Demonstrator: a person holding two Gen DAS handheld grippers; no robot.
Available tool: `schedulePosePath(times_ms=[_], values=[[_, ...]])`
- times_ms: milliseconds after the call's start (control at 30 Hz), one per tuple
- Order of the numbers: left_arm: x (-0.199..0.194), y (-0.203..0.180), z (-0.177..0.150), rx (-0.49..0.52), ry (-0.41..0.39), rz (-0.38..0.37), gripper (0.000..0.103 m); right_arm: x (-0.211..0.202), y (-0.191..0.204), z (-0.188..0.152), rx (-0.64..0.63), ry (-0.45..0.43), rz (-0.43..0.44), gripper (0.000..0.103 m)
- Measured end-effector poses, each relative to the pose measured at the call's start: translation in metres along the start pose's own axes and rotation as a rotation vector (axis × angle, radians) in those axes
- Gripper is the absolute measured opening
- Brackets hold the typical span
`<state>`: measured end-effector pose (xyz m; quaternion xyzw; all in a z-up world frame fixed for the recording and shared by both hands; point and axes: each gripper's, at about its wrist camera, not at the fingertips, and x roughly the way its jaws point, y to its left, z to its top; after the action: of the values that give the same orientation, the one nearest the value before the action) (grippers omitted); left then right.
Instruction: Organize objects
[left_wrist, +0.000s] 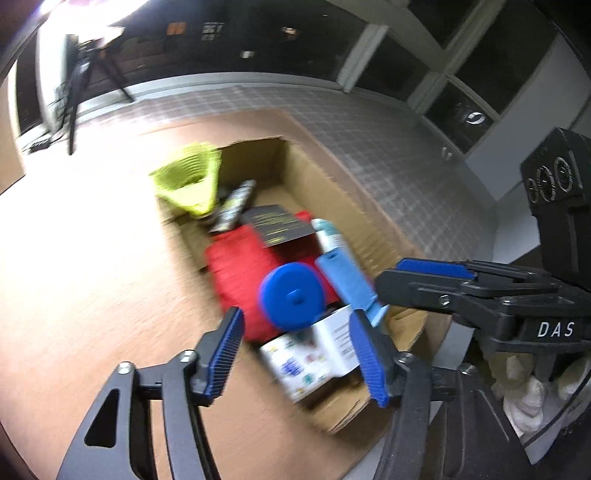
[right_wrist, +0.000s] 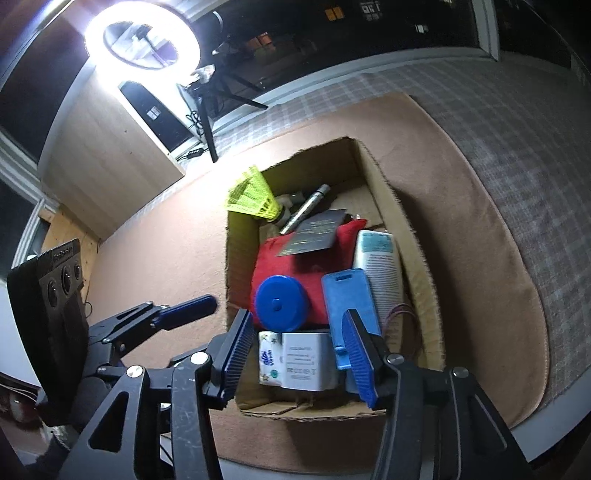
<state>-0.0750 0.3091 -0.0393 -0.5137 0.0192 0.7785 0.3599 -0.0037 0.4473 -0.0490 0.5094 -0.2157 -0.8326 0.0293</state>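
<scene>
An open cardboard box (right_wrist: 236, 266) (left_wrist: 255, 158) lies on a brown mat (right_wrist: 166, 240). It holds a yellow-green shuttlecock (right_wrist: 253, 197) (left_wrist: 188, 181), a silver tube (right_wrist: 306, 208), a dark card (right_wrist: 314, 232) and a red cushion (right_wrist: 280, 258) (left_wrist: 236, 266). Nearer me are a blue round lid (right_wrist: 281, 302) (left_wrist: 291, 295), a light blue flat case (right_wrist: 349, 291) (left_wrist: 345, 275), a white bottle (right_wrist: 380, 266), a white box (right_wrist: 304, 360) (left_wrist: 314, 350) and a tissue pack (right_wrist: 269, 356). My left gripper (left_wrist: 295, 315) and right gripper (right_wrist: 297, 314) hover open over the box's near end, holding nothing.
A lit ring light (right_wrist: 144, 37) on a tripod (right_wrist: 207, 122) stands beyond the mat beside a pale wooden cabinet (right_wrist: 107, 162). Checked grey flooring (right_wrist: 517, 147) borders the mat on the right. Dark windows (left_wrist: 424, 66) close the far side. The left wrist view is blurred.
</scene>
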Motion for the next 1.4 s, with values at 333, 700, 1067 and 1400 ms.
schedulePosePath(times_ms=[333, 700, 1067, 1400], values=[[-0.057, 0.058, -0.031, -0.099, -0.061, 0.137, 0.08, 0.01, 0.066, -0.013, -0.108, -0.024, -0.015, 0.054], [-0.136, 0.109, -0.076, -0.195, -0.15, 0.324, 0.089, 0.027, 0.145, -0.039, -0.194, -0.045, -0.02, 0.061], [-0.192, 0.15, -0.117, -0.274, -0.188, 0.412, 0.093, 0.036, 0.205, -0.065, -0.26, -0.074, -0.064, 0.063], [-0.203, 0.173, -0.141, -0.298, -0.165, 0.426, 0.093, 0.047, 0.235, -0.081, -0.274, -0.09, -0.097, 0.065]])
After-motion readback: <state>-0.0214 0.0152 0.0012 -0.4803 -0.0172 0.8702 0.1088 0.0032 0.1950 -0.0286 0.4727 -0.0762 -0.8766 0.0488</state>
